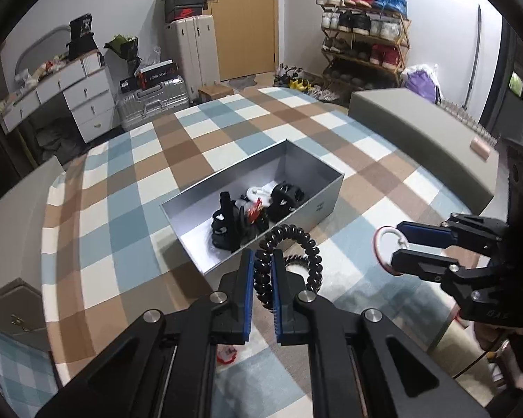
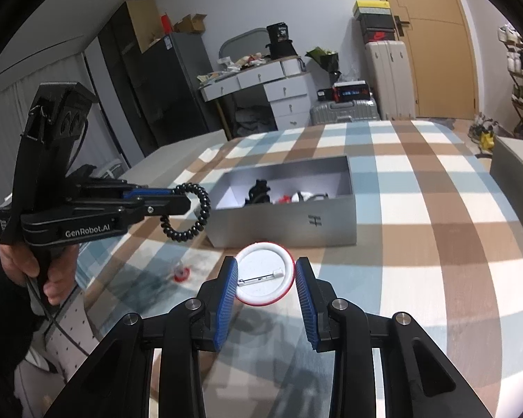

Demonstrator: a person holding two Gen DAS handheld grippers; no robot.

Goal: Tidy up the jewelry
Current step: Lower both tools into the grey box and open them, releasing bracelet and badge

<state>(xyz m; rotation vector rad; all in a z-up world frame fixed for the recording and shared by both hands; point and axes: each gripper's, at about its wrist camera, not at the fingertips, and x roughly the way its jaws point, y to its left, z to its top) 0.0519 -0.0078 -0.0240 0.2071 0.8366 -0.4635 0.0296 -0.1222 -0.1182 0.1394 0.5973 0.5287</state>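
Left gripper (image 1: 262,261), jaws clamped on black coil bracelet (image 1: 310,244), and right gripper (image 2: 265,277), jaws pinching white pin badge (image 2: 265,271), both hang near the grey box (image 1: 326,205) on the checked surface (image 1: 122,209); each piece best carried clear over the rim before release.

A black spiral coil bracelet (image 1: 289,261) hangs looped above the checked cloth, pinched at one side. At its 11 o'clock sits the open grey rectangular cardboard box (image 1: 317,209), black pieces and a white-and-red bit heaped inside. At the bracelet's 3 o'clock, a round white red-rimmed pin badge (image 2: 264,273) shows its clasp, held edge to edge.
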